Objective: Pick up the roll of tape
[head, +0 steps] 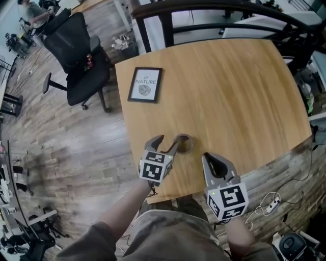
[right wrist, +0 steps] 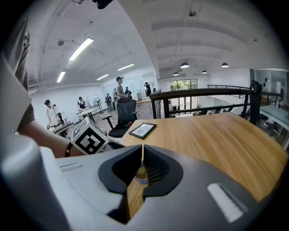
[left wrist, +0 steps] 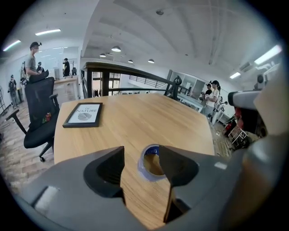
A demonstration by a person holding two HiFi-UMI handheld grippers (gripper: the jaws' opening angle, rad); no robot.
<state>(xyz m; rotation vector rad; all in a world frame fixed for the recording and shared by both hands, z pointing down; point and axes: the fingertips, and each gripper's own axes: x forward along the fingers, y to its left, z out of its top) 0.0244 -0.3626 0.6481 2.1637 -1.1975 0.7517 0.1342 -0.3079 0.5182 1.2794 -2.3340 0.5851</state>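
The roll of tape (head: 186, 144), a low ring with a bluish rim and a brown core, lies flat on the wooden table (head: 229, 86) near its front edge. My left gripper (head: 169, 140) is open just left of it, with one fingertip at the roll's left side. In the left gripper view the roll of tape (left wrist: 151, 163) shows in the gap of the left gripper (left wrist: 142, 158), partly behind the right-hand jaw, and no pad presses on it. My right gripper (head: 208, 158) hangs shut and empty to the roll's right. In the right gripper view the jaws of the right gripper (right wrist: 142, 151) meet.
A black-framed picture (head: 145, 85) lies on the table's far left part. A black office chair (head: 76, 53) stands on the wood floor to the left. A dark railing (head: 219, 10) runs behind the table. Several people stand far off in the room.
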